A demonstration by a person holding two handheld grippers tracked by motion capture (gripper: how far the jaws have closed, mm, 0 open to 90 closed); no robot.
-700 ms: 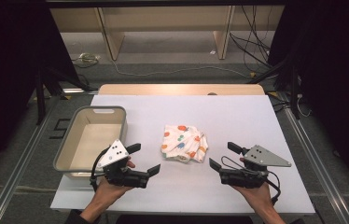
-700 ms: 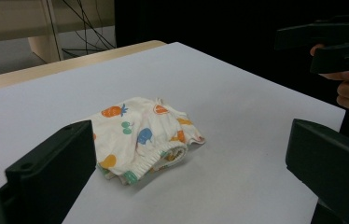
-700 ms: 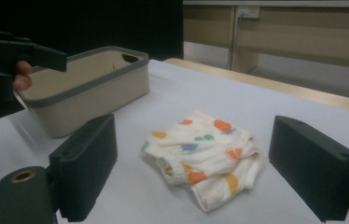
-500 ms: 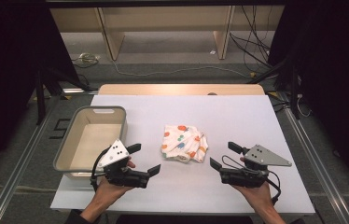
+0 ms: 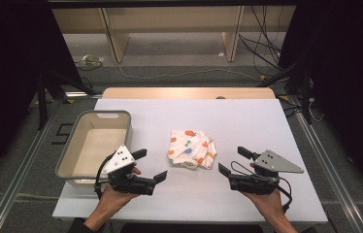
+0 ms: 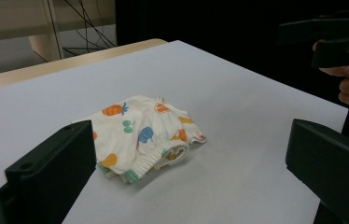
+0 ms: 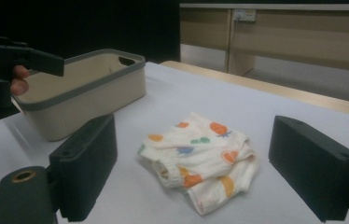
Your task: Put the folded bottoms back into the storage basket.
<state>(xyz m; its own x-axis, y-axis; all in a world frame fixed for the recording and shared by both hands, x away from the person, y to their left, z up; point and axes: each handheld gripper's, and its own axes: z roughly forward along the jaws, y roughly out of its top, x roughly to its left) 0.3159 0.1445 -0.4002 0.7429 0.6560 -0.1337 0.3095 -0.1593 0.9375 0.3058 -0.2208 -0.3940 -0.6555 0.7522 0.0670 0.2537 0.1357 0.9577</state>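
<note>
On the table: we work at a white table top [image 5: 247, 121], our forearms coming in from its near edge.
Bin: we see a beige bin [image 5: 73, 155] with a grey rim at the table's left side, upright, its inside bare as far as we can see.
Left gripper: we hold the left gripper [image 5: 151, 166] just beside the bin's near right corner, jaws spread wide with nothing between them, pointing towards the cloth.
Right gripper: we hold the right gripper [image 5: 234, 161] near the front edge to the right of the cloth, jaws likewise wide apart and gripping nothing.
Cloth: we see the small white cloth [image 5: 191, 149] printed with coloured fruit lying crumpled near the table's middle, between the two grippers and touched by neither.
</note>
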